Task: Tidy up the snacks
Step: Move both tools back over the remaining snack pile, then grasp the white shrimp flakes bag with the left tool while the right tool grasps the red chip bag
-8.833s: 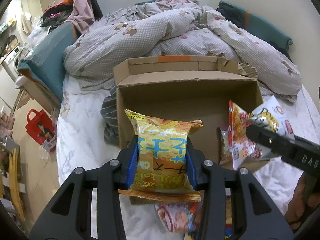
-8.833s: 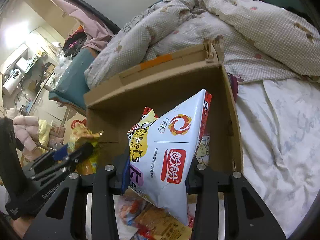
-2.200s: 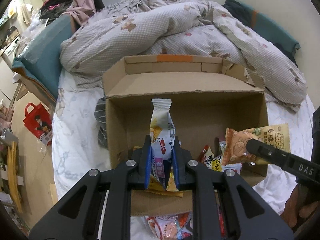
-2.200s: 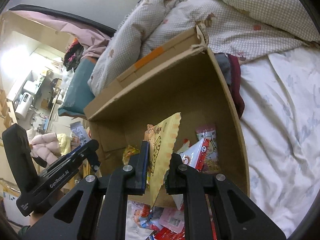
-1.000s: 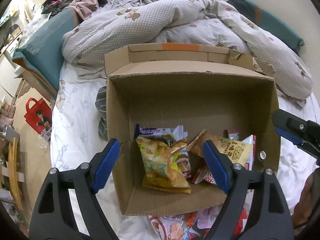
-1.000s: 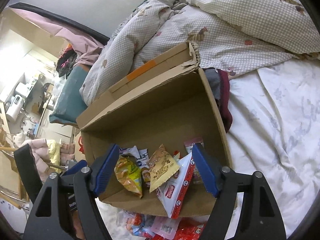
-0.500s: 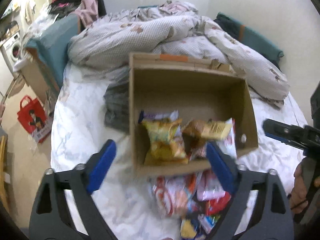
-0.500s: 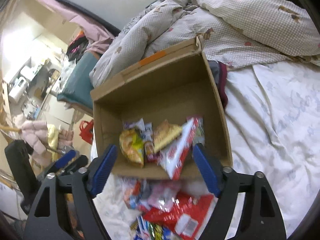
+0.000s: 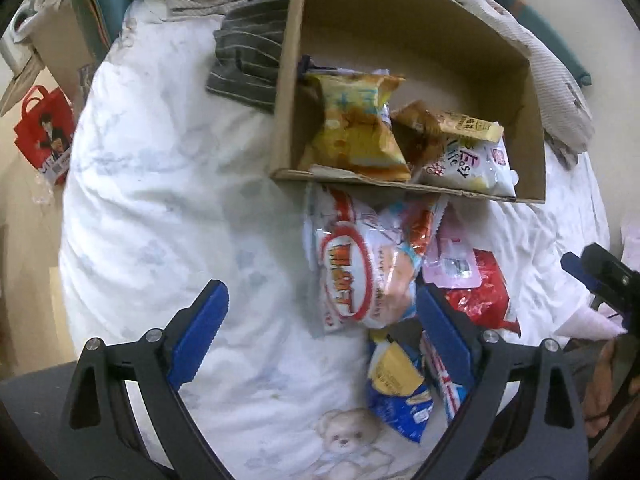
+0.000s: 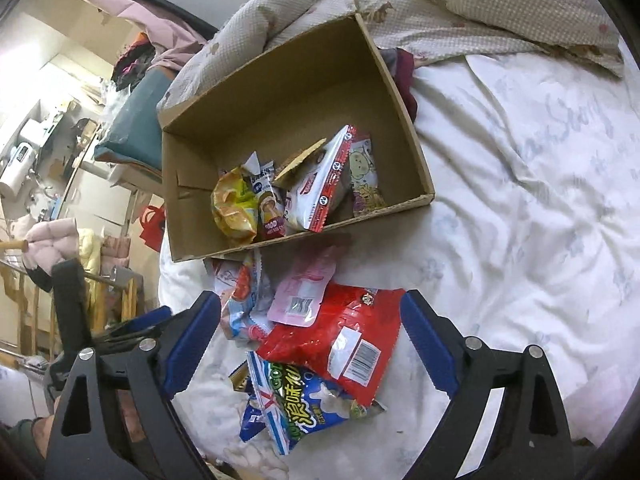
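Left gripper (image 9: 320,320): points steeply down at the bed, above the loose snacks; jaws spread wide, nothing pinched; the white bag with the red oval lies below, between the blue pads.
Right gripper (image 10: 310,330): tilted down over the same heap; jaws opening, with no pad touching a bag; the red bag lies on the sheet below the gap.
Cardboard box (image 10: 280,72): open-topped, on the white sheet (image 10: 520,200), its near wall just beside the heap.
Snacks in the box: a yellow bag (image 9: 352,128) at the left, a white bag with red edges (image 10: 320,184) leaning beside it, a few small packets around them, all crowded against the near wall.
Snacks outside the box: white bag with red oval (image 9: 352,276), pink pouch (image 10: 304,292), red bag (image 10: 340,340), blue bag (image 10: 308,404), overlapping one another in a heap.
Quilt (image 10: 440,4): rumpled, checked, behind the box.
Striped cloth (image 9: 248,60): against the box's left wall.
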`<act>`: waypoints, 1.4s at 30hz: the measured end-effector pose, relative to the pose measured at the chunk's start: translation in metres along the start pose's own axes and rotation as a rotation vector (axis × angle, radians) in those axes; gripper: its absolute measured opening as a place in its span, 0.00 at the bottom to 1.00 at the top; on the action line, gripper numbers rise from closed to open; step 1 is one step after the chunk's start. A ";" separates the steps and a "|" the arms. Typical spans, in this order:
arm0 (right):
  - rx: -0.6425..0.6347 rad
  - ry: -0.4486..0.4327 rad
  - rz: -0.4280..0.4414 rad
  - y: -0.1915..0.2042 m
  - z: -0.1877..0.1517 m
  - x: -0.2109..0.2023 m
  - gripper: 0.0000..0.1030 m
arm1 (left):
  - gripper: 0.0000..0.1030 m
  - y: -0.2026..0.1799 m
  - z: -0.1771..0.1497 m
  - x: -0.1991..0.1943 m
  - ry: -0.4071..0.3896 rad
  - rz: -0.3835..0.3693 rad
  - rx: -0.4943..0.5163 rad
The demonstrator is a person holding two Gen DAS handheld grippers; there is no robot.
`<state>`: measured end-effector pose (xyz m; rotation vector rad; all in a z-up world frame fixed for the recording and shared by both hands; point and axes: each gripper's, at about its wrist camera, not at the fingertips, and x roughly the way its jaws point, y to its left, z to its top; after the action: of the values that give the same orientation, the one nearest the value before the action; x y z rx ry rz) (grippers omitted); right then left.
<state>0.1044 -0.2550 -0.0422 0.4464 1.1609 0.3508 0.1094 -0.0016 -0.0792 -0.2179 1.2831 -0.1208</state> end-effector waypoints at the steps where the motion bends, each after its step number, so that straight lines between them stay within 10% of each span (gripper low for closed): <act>1: -0.006 -0.004 -0.003 0.001 0.000 -0.001 0.91 | 0.91 -0.004 0.000 0.004 0.003 -0.006 0.009; 13: 0.028 -0.014 -0.021 -0.009 -0.001 -0.004 0.91 | 0.90 -0.020 0.009 0.055 0.060 0.000 0.030; 20: 0.090 0.076 -0.020 -0.021 -0.001 0.016 0.91 | 0.41 -0.030 0.002 0.042 0.059 -0.045 0.041; 30: 0.269 0.256 -0.055 -0.057 -0.015 0.053 0.90 | 0.38 -0.001 -0.015 -0.024 0.037 -0.010 0.008; 42: 0.248 0.339 0.028 -0.042 -0.023 0.091 0.48 | 0.39 0.012 -0.018 -0.033 -0.014 0.006 -0.043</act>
<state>0.1177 -0.2434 -0.1435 0.6365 1.5387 0.3150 0.0826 0.0154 -0.0560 -0.2518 1.2736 -0.0866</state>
